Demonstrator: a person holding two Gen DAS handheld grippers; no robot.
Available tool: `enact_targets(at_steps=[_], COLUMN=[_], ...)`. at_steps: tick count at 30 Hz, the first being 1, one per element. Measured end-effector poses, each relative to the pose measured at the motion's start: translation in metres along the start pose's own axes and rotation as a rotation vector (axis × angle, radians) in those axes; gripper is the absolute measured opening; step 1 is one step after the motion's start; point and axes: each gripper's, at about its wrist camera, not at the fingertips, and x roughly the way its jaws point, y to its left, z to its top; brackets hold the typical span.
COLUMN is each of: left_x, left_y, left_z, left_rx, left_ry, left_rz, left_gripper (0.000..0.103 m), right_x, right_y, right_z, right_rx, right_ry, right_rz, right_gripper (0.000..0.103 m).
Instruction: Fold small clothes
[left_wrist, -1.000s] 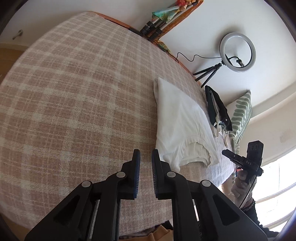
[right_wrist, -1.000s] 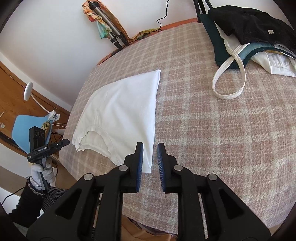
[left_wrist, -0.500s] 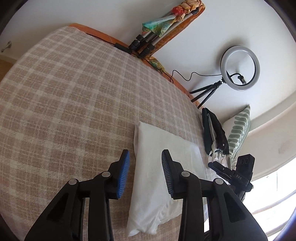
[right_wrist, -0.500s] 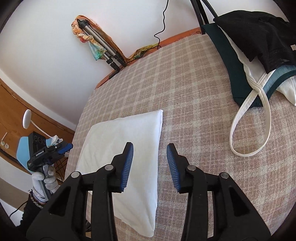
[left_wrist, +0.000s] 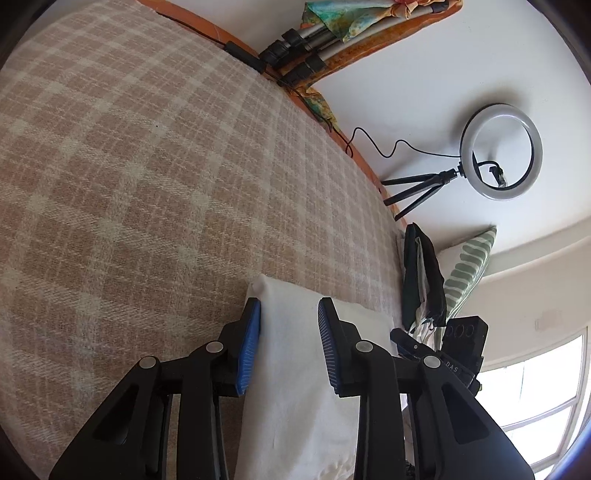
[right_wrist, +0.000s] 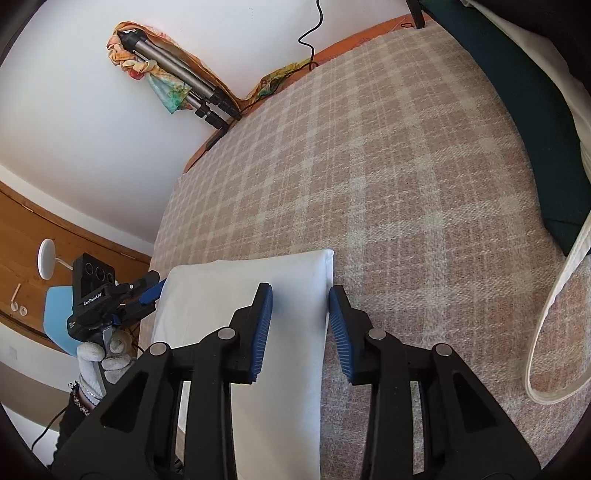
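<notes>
Straddling the folded white garment (left_wrist: 295, 369) on the plaid bed cover (left_wrist: 147, 184), the left tongs (left_wrist: 288, 347) stand parted over its left far corner, jaws just narrowed, pads not pressing the cloth. Wide bare plaid stretches left and ahead to the orange bed edge (left_wrist: 207, 27). The right tongs (right_wrist: 300, 325) likewise gape over the right far corner, just narrowed. Further right lies a dark bag (right_wrist: 517, 110) with a cream strap (right_wrist: 546, 314), near but apart.
</notes>
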Motion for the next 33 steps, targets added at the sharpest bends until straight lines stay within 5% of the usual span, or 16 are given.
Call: enact_targets(at_steps=[5, 13, 17, 19, 20, 21, 23, 33], left_x=[0.008, -0.011, -0.039, -0.047, -0.051, -0.055, -0.063, -0.062], left_y=[0.001, -0.012, 0.003, 0.015, 0.020, 0.022, 0.027, 0.033], left_z=[0.002, -0.001, -0.004, -0.010, -0.014, -0.020, -0.032, -0.104], left_rx=[-0.022, 0.089, 0.054, -0.005, -0.024, -0.035, -0.036, -0.099], left_ry=[-0.037, -0.143, -0.161, -0.124, -0.108, -0.101, -0.078, 0.040], left_rz=[0.017, 0.223, 0.209, 0.167, 0.146, 0.135, 0.130, 0.044], left_gripper=[0.008, 0.006, 0.010, 0.023, 0.032, 0.036, 0.036, 0.036], right_x=[0.000, -0.013, -0.027, -0.032, -0.035, -0.037, -0.040, -0.037], right_y=[0.002, 0.003, -0.004, -0.004, -0.004, -0.005, -0.009, -0.022], right_z=[0.000, 0.003, 0.003, -0.002, -0.006, -0.010, -0.017, -0.023], right_rx=[-0.016, -0.031, 0.009, -0.008, -0.016, -0.022, -0.021, 0.039], right_ry=[-0.024, -0.105, -0.078, -0.066, -0.062, -0.057, -0.044, 0.009], right_rz=[-0.031, -0.200, -0.092, -0.073, -0.067, -0.053, -0.019, 0.065], right_gripper=[0.008, 0.005, 0.005, 0.012, 0.023, 0.039, 0.048, 0.048])
